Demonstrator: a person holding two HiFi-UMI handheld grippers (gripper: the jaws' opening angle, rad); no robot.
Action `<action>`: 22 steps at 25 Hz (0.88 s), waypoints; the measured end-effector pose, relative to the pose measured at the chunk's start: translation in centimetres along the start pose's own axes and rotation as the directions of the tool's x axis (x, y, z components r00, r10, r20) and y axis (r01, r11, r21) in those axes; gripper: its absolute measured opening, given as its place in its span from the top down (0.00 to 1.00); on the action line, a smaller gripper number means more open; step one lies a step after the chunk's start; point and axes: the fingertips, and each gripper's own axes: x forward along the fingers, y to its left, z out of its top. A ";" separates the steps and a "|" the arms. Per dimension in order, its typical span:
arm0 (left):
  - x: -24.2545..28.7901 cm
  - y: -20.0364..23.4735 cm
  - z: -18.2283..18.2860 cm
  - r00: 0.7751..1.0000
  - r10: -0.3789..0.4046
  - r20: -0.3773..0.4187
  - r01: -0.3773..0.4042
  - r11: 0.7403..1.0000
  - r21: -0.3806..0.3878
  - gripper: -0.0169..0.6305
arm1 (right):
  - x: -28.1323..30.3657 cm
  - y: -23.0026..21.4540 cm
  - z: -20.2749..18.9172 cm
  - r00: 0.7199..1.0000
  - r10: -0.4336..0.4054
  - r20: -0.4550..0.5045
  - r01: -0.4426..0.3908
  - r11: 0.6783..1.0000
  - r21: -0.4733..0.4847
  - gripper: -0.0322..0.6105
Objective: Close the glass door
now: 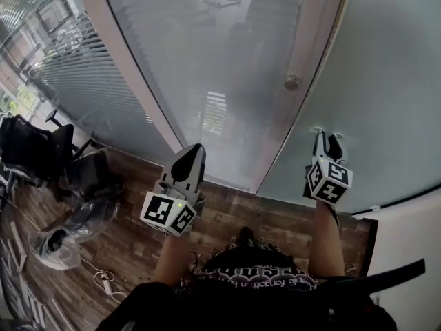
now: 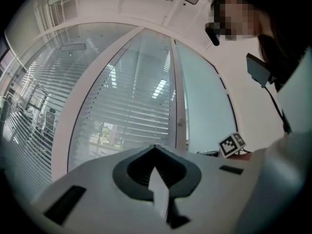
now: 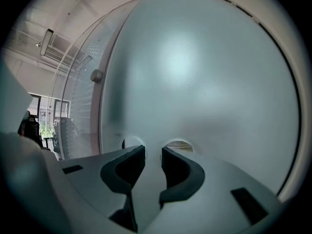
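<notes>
The frosted glass door (image 1: pixel 386 102) fills the right of the head view and nearly all of the right gripper view (image 3: pixel 195 72). My right gripper (image 1: pixel 324 138) has its tips at or right against that pane. Its jaws (image 3: pixel 152 150) stand a narrow gap apart with nothing between them, and two round patches show in the glass just beyond the tips. A round knob (image 1: pixel 292 83) sits on the door's left edge strip. My left gripper (image 1: pixel 191 150) is shut and empty (image 2: pixel 155 147). It points at the glass panel (image 1: pixel 227 67) left of the door, short of touching it.
Slatted blinds (image 2: pixel 131 96) show behind the glass panel. Black office chairs (image 1: pixel 34 150) stand at the left on the wooden floor. Beside them lie a clear plastic bag (image 1: pixel 58 243) and a white power strip (image 1: pixel 105 283). A white wall (image 1: pixel 413 254) closes the right.
</notes>
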 end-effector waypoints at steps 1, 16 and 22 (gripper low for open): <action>0.3 0.1 0.0 1.000 0.000 0.000 0.000 1.000 0.000 0.97 | 0.3 0.0 0.1 1.000 -0.001 0.000 0.001 1.000 -0.001 0.78; 1.9 0.1 -0.3 1.000 -0.009 -0.006 0.009 1.000 0.001 0.97 | 2.3 -0.7 0.7 0.999 -0.031 0.009 0.031 0.999 0.008 0.78; 2.2 -0.1 -0.2 1.000 -0.013 -0.009 0.013 1.000 0.008 0.97 | 2.9 -0.9 0.7 0.999 -0.035 0.006 0.035 0.999 0.010 0.78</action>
